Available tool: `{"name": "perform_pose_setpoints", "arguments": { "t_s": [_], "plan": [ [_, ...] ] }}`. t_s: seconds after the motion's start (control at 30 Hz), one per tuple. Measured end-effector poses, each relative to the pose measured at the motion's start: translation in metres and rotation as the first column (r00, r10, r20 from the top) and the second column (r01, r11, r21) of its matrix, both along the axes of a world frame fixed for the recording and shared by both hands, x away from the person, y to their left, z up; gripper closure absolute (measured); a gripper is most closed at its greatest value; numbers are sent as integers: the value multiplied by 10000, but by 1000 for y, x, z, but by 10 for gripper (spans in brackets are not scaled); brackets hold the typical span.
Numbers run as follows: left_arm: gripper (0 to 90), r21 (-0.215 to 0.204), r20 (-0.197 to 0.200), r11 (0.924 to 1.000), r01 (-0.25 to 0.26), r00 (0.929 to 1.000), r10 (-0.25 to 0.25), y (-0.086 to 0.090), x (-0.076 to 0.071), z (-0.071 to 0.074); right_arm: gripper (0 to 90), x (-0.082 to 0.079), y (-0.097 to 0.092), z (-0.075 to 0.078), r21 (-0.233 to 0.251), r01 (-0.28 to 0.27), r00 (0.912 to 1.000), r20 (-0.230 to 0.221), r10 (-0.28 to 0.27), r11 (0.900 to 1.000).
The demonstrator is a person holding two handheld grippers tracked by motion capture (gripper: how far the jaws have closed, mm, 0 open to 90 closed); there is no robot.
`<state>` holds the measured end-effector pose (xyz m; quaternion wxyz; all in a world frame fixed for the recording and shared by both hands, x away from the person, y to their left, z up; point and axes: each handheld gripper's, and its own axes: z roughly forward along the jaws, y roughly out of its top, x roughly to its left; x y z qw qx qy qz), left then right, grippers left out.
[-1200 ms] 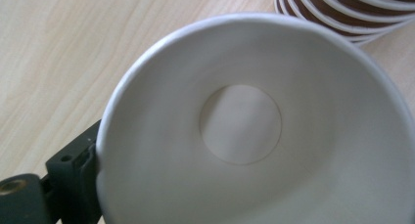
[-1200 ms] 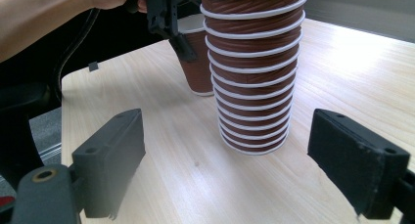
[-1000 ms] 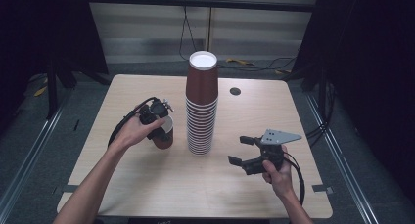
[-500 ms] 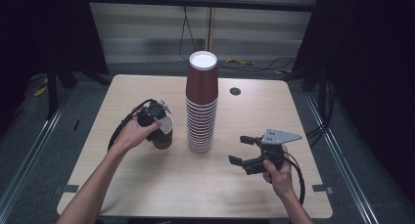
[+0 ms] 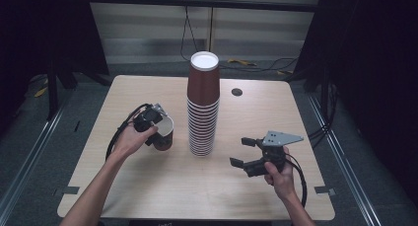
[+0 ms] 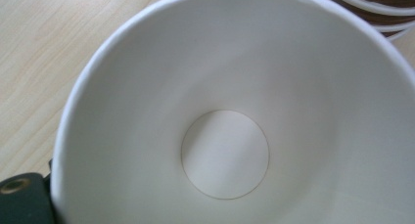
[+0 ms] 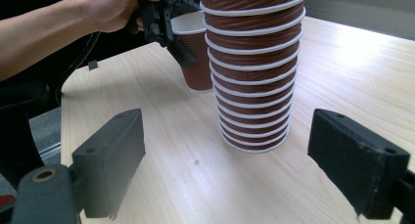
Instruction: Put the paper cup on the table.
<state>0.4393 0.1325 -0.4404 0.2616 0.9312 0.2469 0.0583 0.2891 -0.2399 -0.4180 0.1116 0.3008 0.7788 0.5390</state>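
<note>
Standing upright — brown cup (image 5: 165, 134), white-lined

Left claw (image 5: 160, 130): black body, thick black cable looping off its rear. Right claw (image 5: 244, 152): black body, two blocky matte-black jaws with flat pads, brass-coloured screw eyelet at the jaw base, grey three-cornered plate on top, black cable trailing along the wrist. Both forearms bare, no sleeves visible.
</note>
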Motion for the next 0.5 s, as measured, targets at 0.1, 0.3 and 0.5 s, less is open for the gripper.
{"name": "perform_pose_setpoints", "arguments": {
  "t_s": [0.1,0.3,0.5],
  "plan": [
    [46,-109,65,9999,-37,10000,38,2,-1,-2,137,0,0,0,6,6,10000,-20,-6,10000],
    [38,-488,283,9985,-239,9993,253,6,-7,-9,137,0,0,-1,1,1,10000,-19,-1,10000],
    [161,-1075,154,9935,-367,9991,386,15,-11,-21,137,0,0,-1,6,-12,10000,-31,12,10000]
  ]
}}
